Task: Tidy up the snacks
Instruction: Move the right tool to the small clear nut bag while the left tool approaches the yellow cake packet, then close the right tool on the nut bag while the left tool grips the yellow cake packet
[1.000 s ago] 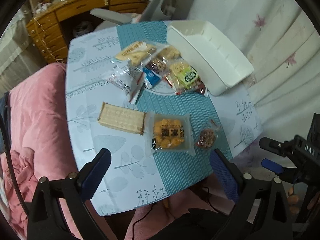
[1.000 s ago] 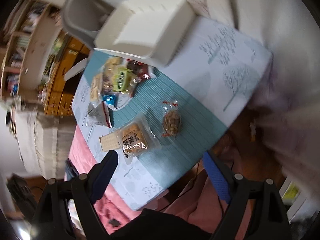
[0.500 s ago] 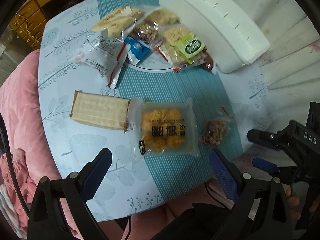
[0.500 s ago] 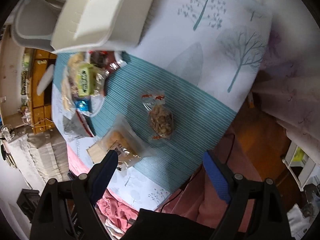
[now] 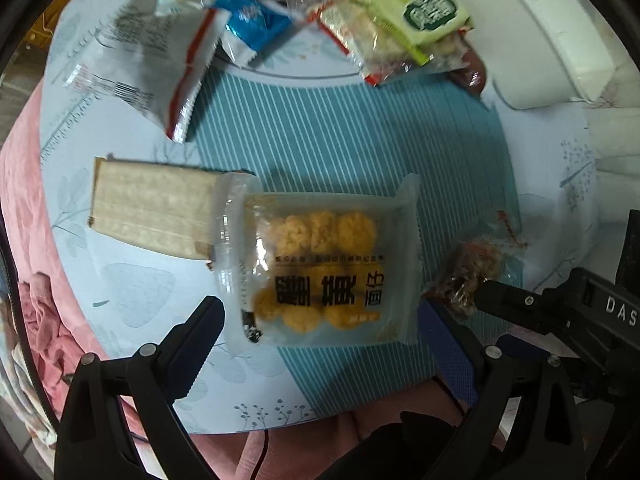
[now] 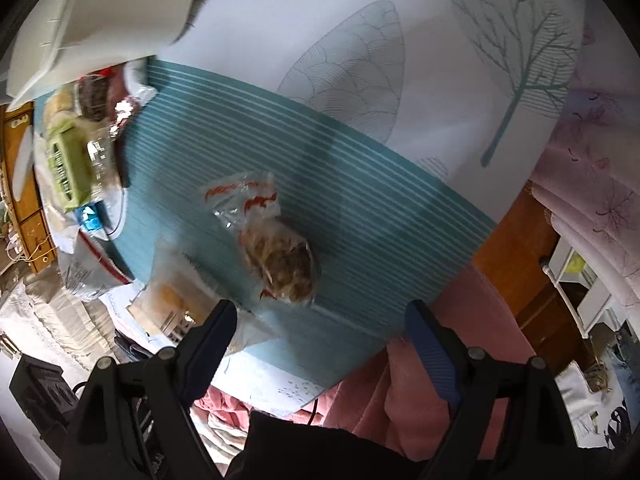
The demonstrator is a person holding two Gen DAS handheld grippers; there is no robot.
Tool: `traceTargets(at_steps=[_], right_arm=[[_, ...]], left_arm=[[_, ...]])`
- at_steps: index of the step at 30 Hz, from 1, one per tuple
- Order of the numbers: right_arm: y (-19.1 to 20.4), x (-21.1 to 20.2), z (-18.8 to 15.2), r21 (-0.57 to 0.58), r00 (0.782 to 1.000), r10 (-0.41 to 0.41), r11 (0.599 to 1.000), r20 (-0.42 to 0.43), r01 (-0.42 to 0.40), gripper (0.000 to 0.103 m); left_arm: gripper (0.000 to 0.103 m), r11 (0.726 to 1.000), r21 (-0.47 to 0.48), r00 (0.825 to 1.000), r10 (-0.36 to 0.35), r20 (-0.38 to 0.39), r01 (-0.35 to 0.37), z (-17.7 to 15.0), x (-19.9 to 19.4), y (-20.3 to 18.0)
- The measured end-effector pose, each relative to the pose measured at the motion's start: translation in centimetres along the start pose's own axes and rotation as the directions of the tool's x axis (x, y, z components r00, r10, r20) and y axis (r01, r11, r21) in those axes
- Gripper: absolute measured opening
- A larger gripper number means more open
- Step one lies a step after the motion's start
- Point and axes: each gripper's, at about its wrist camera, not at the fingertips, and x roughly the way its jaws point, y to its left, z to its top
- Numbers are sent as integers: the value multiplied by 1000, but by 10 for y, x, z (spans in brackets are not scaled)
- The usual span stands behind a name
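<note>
Lying on the teal striped band near the surface's front edge, the clear packet of yellow puffed snacks sits between the left gripper's wide-open, empty jaws. Just beside it, the small clear bag of brown nut clusters lies ahead of the right gripper, whose empty jaws are closing. A white plastic bin occupies the far corner.
</note>
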Motion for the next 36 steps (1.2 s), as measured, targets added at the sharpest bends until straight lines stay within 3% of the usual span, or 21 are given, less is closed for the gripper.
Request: traceTargets(at_steps=[8,14,23,29,36], right_arm=[[3,3,23,-16,997,-56,998,-60,55,80],[14,6,39,-64,991,-83,995,-102,77,71],[40,7,48,-146,988,-80,987,-133,60,39],[38,0,48,-144,991,-65,989,-118,48,36],[33,4,23,-134,995,-39,991,-88,27,36]], left_arm=[[97,996,-84,997,4,-75,-10,24,22,1],[97,989,-146,994,-3,-110,-13,42,31,2],[87,979,-203,993,-32,-112,9,49,30,24],[80,974,-227,996,-45,-79,26,33,13,30],[79,971,-238,996,-47,-75,28,13,3,43]])
